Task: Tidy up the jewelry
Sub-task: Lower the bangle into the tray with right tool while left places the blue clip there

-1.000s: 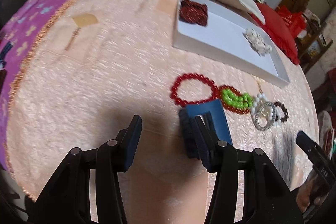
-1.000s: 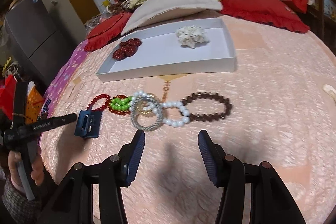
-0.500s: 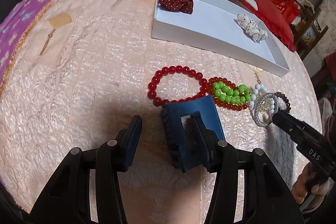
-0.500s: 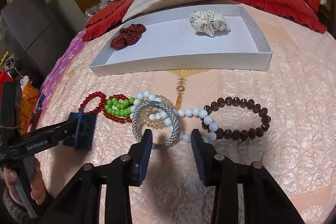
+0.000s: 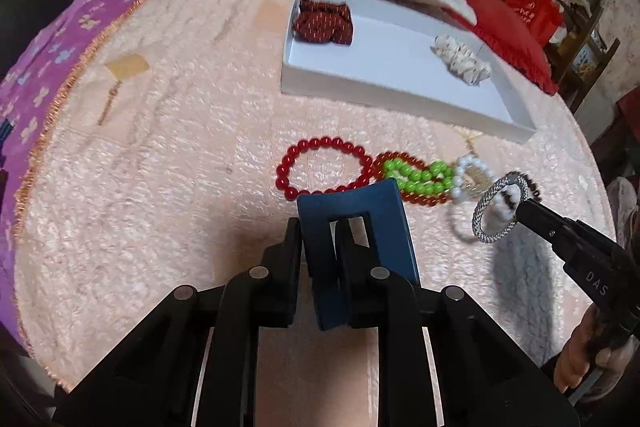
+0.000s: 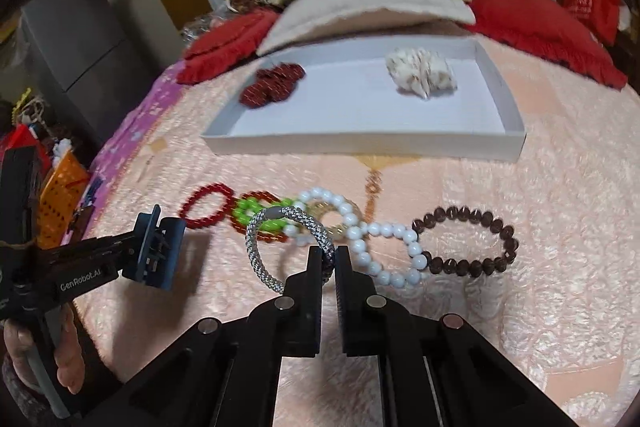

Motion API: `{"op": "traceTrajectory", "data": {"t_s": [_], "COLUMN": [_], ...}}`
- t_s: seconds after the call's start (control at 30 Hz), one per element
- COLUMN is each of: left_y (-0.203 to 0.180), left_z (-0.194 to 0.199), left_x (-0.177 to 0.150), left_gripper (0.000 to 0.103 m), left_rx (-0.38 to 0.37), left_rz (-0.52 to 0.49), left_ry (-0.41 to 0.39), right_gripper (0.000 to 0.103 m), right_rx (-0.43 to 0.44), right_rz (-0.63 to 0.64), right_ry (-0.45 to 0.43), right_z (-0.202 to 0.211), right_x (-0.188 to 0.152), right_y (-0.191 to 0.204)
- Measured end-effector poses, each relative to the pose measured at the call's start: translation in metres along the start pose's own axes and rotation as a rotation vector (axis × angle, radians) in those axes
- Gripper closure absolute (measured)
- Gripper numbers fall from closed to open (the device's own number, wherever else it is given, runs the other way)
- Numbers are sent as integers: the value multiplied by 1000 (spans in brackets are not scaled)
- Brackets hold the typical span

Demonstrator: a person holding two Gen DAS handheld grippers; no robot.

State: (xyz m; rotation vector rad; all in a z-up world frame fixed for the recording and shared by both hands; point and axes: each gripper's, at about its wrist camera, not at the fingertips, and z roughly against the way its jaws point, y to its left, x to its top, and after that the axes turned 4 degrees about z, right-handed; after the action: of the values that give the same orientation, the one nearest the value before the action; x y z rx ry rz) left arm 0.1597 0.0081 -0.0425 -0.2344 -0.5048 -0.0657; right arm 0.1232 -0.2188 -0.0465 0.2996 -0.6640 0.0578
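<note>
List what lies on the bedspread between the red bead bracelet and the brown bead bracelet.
In the right wrist view, between the red bracelet and the brown bracelet lie a green bead bracelet over an orange-red one, then a white bead bracelet.

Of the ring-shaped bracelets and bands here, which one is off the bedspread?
The silver-grey braided band, pinched and lifted by the right gripper. The red, green, white and brown bead bracelets lie flat.
</note>
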Motion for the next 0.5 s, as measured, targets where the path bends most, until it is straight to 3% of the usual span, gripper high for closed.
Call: {"op": "traceTrajectory", "data": {"t_s": [0.27,0.5], "left_y": [-3,-15], "left_z": [36,38], "left_x": [16,70], "left_gripper": [88,88], "left_rx": [-48,-63], "left_rz": [-2,-27], "left_ry": [-58,-73], "right_gripper": [97,97], "right_rx": [-4,-42], "right_rz": [16,-25], "right_ry": [-65,-111], "right_z": [33,37], "right_x": [17,57], "right_y": [4,-24]}}
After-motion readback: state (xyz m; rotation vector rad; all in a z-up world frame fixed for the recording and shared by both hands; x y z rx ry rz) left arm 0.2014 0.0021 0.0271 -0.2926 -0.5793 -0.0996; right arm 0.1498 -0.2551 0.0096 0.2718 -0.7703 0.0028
